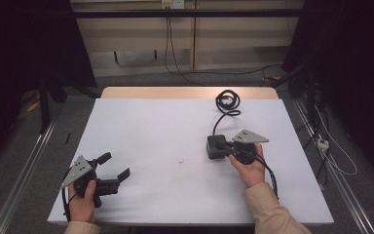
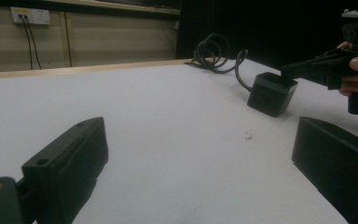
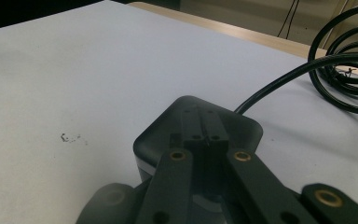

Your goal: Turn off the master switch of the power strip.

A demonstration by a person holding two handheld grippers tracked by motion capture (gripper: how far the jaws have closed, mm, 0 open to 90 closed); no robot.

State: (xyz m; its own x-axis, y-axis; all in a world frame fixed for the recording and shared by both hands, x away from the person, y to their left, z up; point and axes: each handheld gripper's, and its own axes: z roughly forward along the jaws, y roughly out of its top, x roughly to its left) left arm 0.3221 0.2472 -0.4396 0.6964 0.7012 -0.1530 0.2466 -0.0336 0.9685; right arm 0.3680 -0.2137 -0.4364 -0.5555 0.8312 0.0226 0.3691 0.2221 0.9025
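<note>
A black cube-shaped power adapter (image 1: 215,146) stands right of the table's middle. Its black cable runs back to a coil (image 1: 228,100) near the far edge. My right gripper (image 1: 225,145) reaches in from the right, held by a hand. In the right gripper view its jaws are shut, tips pressed together with nothing between them (image 3: 204,127), just over the adapter's top (image 3: 158,128). My left gripper (image 1: 116,165) rests at the near left corner with its jaws wide open and empty. The left gripper view looks between its open jaws (image 2: 200,154) at the adapter (image 2: 271,93) and the right gripper (image 2: 289,70).
The white table top (image 1: 151,126) has a wooden strip along its far edge (image 1: 185,92). A small speck (image 1: 182,160) lies near the middle. Cables run over the floor behind and to the right, and metal rails flank both sides.
</note>
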